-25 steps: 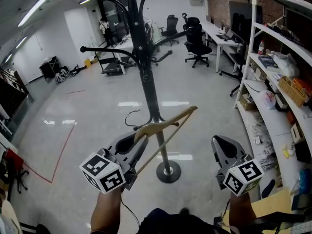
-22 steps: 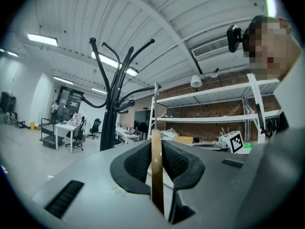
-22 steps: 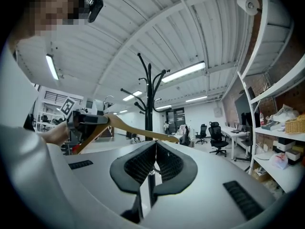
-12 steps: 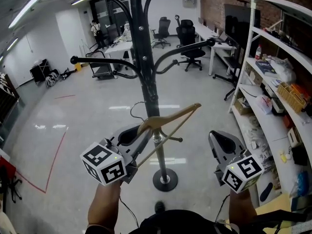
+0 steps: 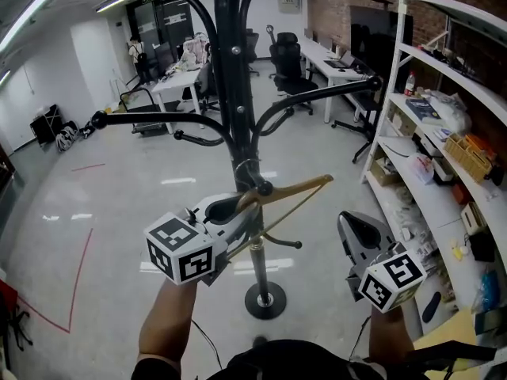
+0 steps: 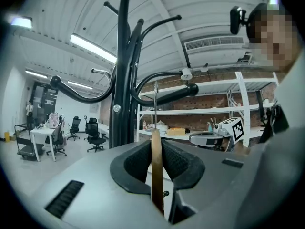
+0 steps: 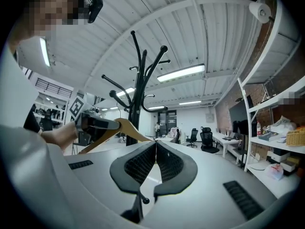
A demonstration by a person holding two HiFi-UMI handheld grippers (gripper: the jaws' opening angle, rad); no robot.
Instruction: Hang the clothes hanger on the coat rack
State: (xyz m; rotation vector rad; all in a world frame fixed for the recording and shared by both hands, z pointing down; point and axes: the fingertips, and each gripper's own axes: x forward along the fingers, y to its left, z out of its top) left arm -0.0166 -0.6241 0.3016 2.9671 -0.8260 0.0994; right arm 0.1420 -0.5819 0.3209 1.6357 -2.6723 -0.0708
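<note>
Two grippers showed: the left gripper's [image 5: 227, 210] fingers clamped the tan wooden clothes hanger [image 5: 301, 189], near the black metal coat rack's [image 5: 235, 77] pole; the right gripper's [image 5: 358, 229] fingers met, empty.

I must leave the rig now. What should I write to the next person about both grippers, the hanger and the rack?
Left gripper: jaws shut on the hanger, which is held up close to the pole of the rack.
Right gripper: jaws shut, empty, low on the right, apart from the rack.
Done: the hanger is gripped and at the rack.
Left: the hook does not appear to rest on the rack yet. Set it over one of the pegs, open the left jaws and draw back.
</note>
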